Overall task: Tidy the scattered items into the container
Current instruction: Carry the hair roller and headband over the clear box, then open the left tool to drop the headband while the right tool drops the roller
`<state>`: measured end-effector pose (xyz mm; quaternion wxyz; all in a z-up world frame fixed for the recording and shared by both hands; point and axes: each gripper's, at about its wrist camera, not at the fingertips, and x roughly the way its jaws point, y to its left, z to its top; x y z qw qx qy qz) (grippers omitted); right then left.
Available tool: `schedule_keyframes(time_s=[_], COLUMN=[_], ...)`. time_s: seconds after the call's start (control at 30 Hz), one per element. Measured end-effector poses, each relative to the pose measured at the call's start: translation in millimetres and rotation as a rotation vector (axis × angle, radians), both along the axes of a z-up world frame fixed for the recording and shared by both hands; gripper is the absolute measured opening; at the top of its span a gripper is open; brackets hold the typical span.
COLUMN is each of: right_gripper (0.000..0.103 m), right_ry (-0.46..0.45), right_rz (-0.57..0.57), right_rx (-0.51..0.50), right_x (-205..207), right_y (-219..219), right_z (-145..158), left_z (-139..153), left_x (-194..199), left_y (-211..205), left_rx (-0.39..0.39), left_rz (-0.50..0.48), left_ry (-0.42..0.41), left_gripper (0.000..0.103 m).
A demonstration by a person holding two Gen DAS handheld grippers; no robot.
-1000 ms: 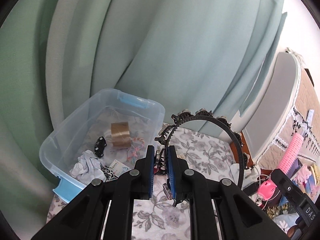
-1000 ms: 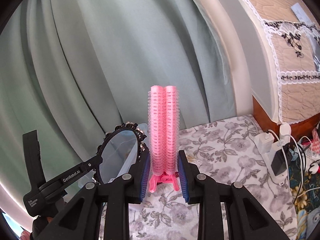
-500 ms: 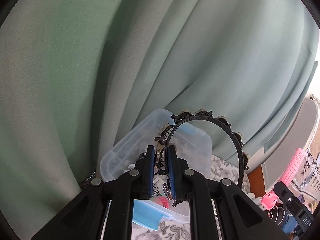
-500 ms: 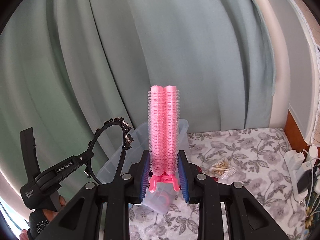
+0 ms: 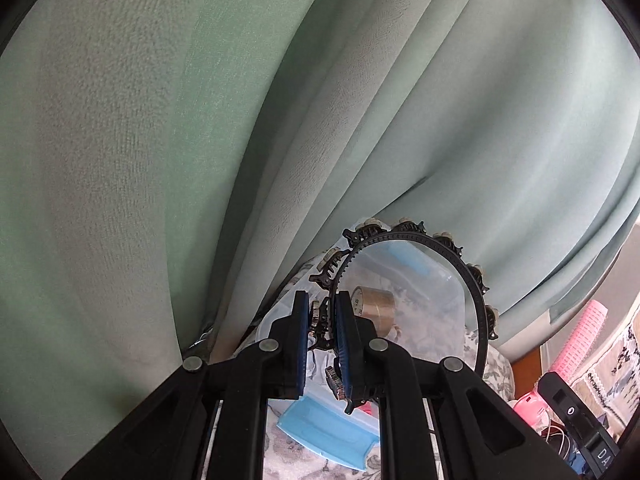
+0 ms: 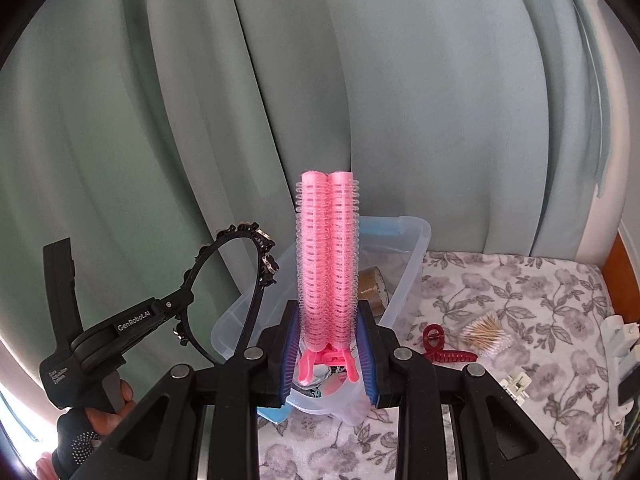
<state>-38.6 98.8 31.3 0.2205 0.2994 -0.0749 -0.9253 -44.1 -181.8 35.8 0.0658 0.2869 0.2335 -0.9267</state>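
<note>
My left gripper is shut on one end of a black toothed headband set with small clips, held up over the clear plastic container. The same headband and left gripper show at the left of the right wrist view. My right gripper is shut on a pink hair roller clip that stands upright above the near end of the container. A roll of brown tape lies inside the container.
A green curtain hangs close behind the container. On the floral cloth lie a red claw clip, a bundle of cotton swabs and a white power strip. A blue lid latch is at the container's near end.
Both grippers have swung left and closer to the container, still holding their items. The container now sits right under both grippers and the curtain fills more of the left wrist view.
</note>
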Motion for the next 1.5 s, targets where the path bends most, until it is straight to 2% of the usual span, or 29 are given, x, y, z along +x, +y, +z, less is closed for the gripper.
schedule_keyframes(time_s=[0.53,0.7,0.9,1.1,1.17,1.23,1.3,1.5], right_gripper=[0.029,0.029,0.03,0.031,0.037,0.043,0.045,0.046], right_ry=[-0.102,-0.122,-0.157,-0.166,-0.167,-0.173,-0.183,-0.21], right_rz=[0.055,0.067,0.07,0.086,0.089,0.085,0.08,0.058], right_rx=[0.027,0.031,0.036,0.058,0.076,0.082,0.075,0.067], right_x=[-21.4,-24.4,-30.3,-32.3,-33.6,-35.8,-38.3,-44.9], right_y=[-17.4,-19.8,-20.9,-27.1,-29.2,-28.9,-26.5,-18.6], right_z=[-32.5,-38.9,-47.7,-49.9,-51.2,-53.7,-56.1,-60.7], left_z=[-6.1,-13.3,-13.5,-15.6,-16.3,-20.0,-25.7,-39.3], left_x=[-17.4,-43.0,-53.6,-66.5,-70.9,-73.6,-72.3,-53.9], left_y=[7.6,14.9,18.8,23.4,25.5,26.4,25.5,19.6], left_rx=[-0.002,-0.006,-0.003,0.015,0.017,0.014,0.02,0.023], left_rz=[-0.01,-0.009,-0.005,-0.02,-0.024,-0.03,-0.031,-0.037], left_ry=[-0.058,-0.074,-0.095,-0.098,-0.1,-0.107,-0.113,-0.131], left_gripper=[0.013,0.013,0.014,0.015,0.015,0.019,0.027,0.031])
